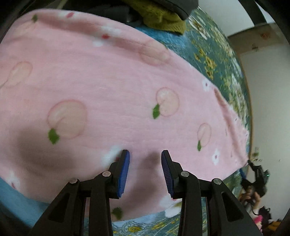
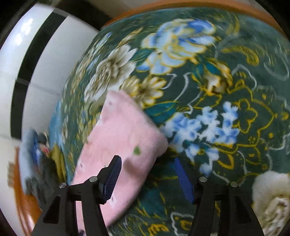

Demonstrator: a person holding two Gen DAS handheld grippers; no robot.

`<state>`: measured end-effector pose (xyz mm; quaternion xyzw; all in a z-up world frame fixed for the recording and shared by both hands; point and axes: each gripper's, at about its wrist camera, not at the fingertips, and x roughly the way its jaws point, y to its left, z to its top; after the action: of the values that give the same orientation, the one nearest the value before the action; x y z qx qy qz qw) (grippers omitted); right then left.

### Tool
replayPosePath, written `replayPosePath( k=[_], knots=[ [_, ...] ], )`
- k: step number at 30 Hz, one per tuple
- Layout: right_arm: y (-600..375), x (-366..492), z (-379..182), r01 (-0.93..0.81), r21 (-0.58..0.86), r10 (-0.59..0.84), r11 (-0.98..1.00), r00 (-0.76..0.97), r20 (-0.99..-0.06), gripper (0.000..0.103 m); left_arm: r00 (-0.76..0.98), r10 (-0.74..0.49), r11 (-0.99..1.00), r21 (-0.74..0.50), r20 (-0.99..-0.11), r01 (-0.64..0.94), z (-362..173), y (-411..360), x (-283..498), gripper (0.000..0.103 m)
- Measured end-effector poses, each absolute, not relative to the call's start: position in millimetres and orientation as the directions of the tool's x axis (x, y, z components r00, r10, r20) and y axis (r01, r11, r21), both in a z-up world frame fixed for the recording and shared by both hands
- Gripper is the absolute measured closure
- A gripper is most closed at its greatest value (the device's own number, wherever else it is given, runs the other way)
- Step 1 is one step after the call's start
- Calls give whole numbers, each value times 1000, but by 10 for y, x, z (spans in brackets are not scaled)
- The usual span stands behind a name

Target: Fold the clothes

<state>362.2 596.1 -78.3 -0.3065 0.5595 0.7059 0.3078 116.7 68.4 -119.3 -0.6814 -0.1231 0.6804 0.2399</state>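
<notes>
A pink fleece garment with peach and flower prints lies spread flat on a dark green floral blanket. My left gripper is open, hovering just above the garment's near part, holding nothing. In the right wrist view the garment's narrow end lies on the blanket. My right gripper is open over that end, its left finger above the pink cloth, its right finger above the blanket. The right gripper also shows in the left wrist view at the garment's far right corner.
An olive-green cloth and dark items lie at the far edge of the bed. A cream fluffy item lies at the lower right. A pile of clothes sits at the left. White wall beyond.
</notes>
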Motion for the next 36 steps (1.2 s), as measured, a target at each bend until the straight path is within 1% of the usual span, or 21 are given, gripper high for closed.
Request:
replayPosePath(
  k=[4, 6, 8, 9, 10, 11, 12, 14, 17, 18, 20, 23, 24, 26, 27, 28, 29, 30, 32, 36],
  knots=[
    [6117, 3579, -1015, -721, 687, 72, -87, -693, -718, 38, 35, 534, -836, -534, -845, -125, -1231, 577, 1117, 66],
    [6164, 3544, -1063, -704, 706, 75, -80, -710, -700, 37, 26, 532, -838, -531, -846, -126, -1242, 610, 1108, 66],
    [6204, 3498, -1079, -683, 725, 80, -86, -730, -678, 38, 18, 530, -840, -527, -848, -129, -1235, 607, 1117, 66],
    [6221, 3462, -1071, -681, 725, 75, -99, -732, -677, 43, 16, 526, -842, -523, -850, -134, -1214, 577, 1138, 66],
    [6236, 3425, -1068, -684, 721, 66, -111, -729, -682, 57, 14, 521, -844, -518, -853, -139, -1221, 608, 1133, 66],
    [6247, 3400, -1059, -689, 715, 60, -122, -724, -687, 65, 12, 517, -847, -513, -856, -142, -1238, 670, 1116, 66],
    [6258, 3379, -1043, -695, 706, 55, -137, -717, -695, 75, 10, 515, -848, -511, -857, -143, -1240, 699, 1112, 66],
    [6281, 3358, -974, -709, 685, 63, -169, -701, -710, 82, 6, 513, -849, -508, -858, -143, -1202, 640, 1148, 66],
    [6366, 3421, -896, -739, 659, 117, -141, -674, -730, 91, 4, 514, -849, -509, -858, -142, -1190, 617, 1164, 66],
    [6394, 3430, -880, -746, 655, 130, -123, -666, -734, 99, 3, 515, -848, -510, -857, -142, -1179, 598, 1170, 66],
    [6420, 3396, -840, -751, 652, 135, -107, -661, -739, 99, 1, 518, -847, -513, -855, -140, -1142, 532, 1188, 66],
    [6353, 3226, -690, -756, 627, 122, -188, -652, -749, 99, -5, 525, -844, -520, -851, -131, -1113, 471, 1192, 66],
    [6351, 3215, -664, -759, 624, 138, -184, -649, -749, 95, -7, 527, -843, -522, -850, -128, -1101, 441, 1196, 66],
    [6376, 3252, -641, -759, 636, 172, -142, -651, -739, 95, -13, 532, -841, -526, -847, -127, -1080, 389, 1199, 66],
    [6398, 3292, -660, -756, 644, 175, -117, -654, -736, 89, -16, 534, -840, -528, -846, -127, -1072, 365, 1199, 66],
    [6406, 3341, -678, -757, 646, 170, -103, -653, -738, 67, -18, 536, -839, -530, -844, -123, -1069, 339, 1197, 66],
    [6407, 3397, -693, -759, 644, 164, -94, -650, -742, 53, -19, 540, -837, -535, -841, -114, -1071, 315, 1192, 66],
    [6395, 3467, -710, -755, 650, 160, -84, -654, -739, 45, -20, 544, -836, -539, -839, -105, -1074, 295, 1188, 66],
    [6349, 3621, -765, -733, 678, 149, -57, -678, -720, 45, -20, 551, -832, -547, -834, -89, -1086, 281, 1179, 66],
    [6227, 3752, -976, -680, 733, 64, -20, -733, -677, 45, -18, 543, -837, -539, -840, -98, -1090, 324, 1184, 66]
  ],
)
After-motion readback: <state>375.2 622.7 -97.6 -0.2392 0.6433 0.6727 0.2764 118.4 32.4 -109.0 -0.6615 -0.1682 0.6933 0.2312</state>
